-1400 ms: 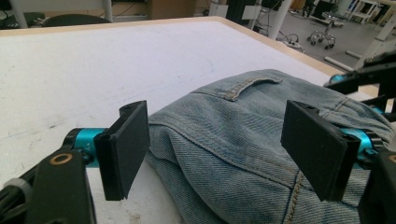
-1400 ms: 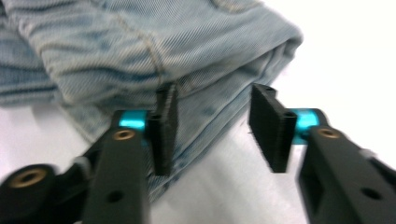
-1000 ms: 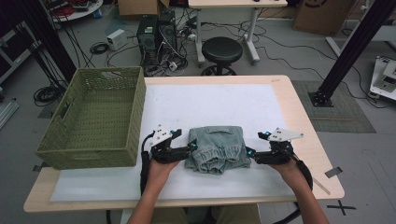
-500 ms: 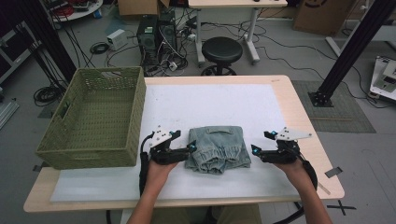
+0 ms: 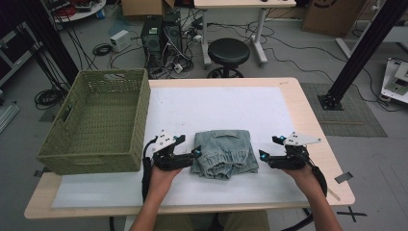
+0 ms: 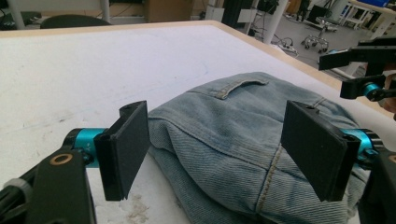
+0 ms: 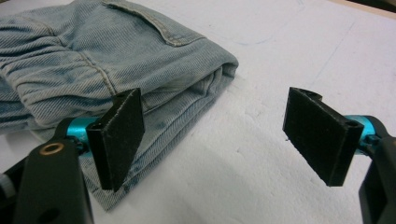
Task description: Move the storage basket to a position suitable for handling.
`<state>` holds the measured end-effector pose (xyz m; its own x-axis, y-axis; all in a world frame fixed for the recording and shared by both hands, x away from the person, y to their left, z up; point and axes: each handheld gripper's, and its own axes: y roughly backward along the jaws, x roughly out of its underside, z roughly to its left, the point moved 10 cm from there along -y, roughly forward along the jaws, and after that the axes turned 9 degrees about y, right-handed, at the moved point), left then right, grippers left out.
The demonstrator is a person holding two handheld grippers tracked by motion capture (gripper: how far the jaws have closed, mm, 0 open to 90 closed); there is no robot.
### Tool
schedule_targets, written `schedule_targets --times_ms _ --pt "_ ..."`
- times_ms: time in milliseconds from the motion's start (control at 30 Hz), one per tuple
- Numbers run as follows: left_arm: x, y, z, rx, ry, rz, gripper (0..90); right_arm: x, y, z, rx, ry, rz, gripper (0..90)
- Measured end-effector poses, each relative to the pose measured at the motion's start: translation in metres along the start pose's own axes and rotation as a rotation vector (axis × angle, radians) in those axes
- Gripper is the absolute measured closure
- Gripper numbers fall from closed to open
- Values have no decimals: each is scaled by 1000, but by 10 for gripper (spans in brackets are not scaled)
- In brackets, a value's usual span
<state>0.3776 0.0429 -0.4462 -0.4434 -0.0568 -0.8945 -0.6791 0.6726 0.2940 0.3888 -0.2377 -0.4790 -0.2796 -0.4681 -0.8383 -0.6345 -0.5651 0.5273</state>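
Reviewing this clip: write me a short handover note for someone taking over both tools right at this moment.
Left tool: open, at the left edge of the folded jeans; in the left gripper view its jaws stand either side of the denim without pressing it.
Right tool: open, just off the jeans' right edge, holding nothing.
Jeans: folded into a compact bundle on the white mat, near the person's edge of the table.
Green basket: left of the mat, nothing visible inside.
Done: the folding looks finished.
Left: probably grip the bundle from both sides and move it into the basket.
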Motion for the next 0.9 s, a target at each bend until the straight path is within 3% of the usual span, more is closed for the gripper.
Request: schedule_targets --times_ms 400,567,900 --pt "-23 19 -5 -1 -36 -46 238 1 3 -2 2 1 -11 211" --pt "-33 27 -7 12 -70 -57 238 -1 3 -1 1 6 -15 211" --pt "-51 50 6 -7 -79 -97 238 0 2 0 0 1 -12 211"
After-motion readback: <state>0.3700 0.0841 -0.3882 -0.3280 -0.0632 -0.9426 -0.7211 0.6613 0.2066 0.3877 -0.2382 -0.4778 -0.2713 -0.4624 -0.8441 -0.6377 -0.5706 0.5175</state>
